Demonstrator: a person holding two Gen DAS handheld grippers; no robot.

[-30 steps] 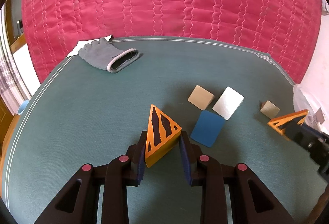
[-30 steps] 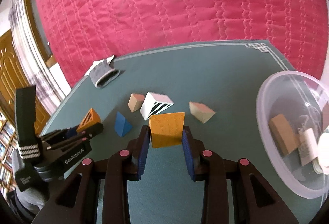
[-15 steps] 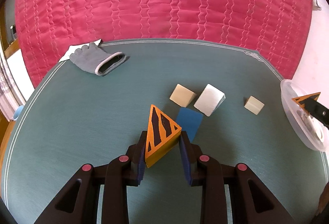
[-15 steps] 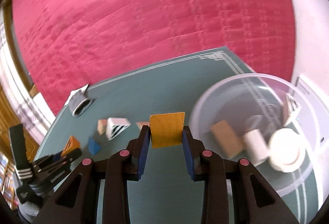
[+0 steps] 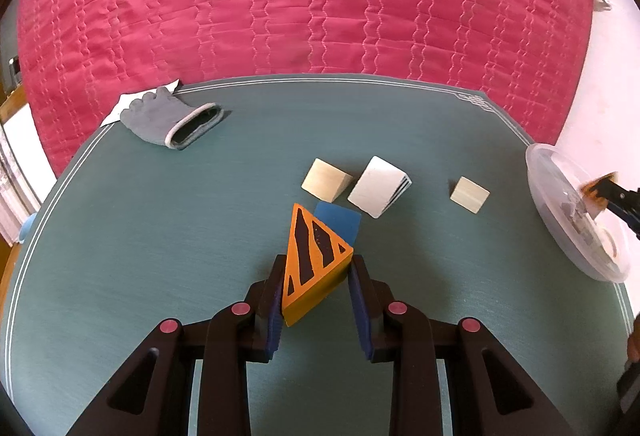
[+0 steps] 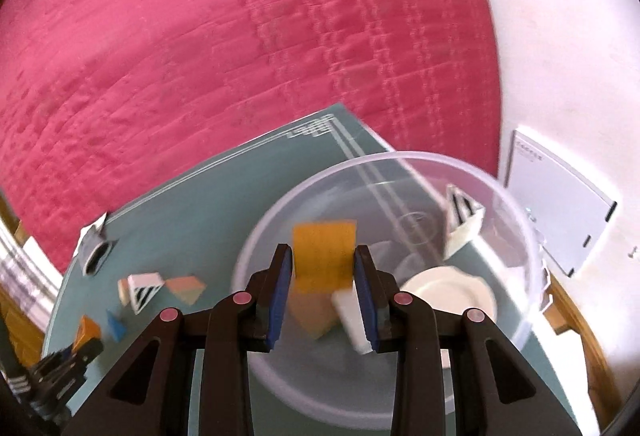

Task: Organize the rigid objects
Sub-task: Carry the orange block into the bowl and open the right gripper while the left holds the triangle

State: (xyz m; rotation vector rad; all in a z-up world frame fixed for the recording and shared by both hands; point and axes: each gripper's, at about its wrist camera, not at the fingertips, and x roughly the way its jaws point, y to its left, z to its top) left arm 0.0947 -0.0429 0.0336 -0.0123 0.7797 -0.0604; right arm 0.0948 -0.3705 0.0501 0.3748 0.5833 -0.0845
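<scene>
While the left gripper (image 5: 316, 278) grips an orange black-striped wedge (image 5: 314, 264) above the green table (image 5: 160, 236), the right gripper (image 6: 323, 276) is clamped on a plain orange block (image 6: 323, 256) over the clear plastic bowl (image 6: 516, 220) at the table's right edge. The bowl contains a striped white wedge (image 6: 462, 224), a white plate (image 6: 448, 292) and what appear to be other blocks, blurred. A blue block (image 5: 340, 222), two pale blocks and a white one lie just beyond the left gripper. A grey glove (image 5: 168, 118) lies far left.

Orange block (image 6: 323, 256) now over bowl (image 6: 516, 292).
</scene>
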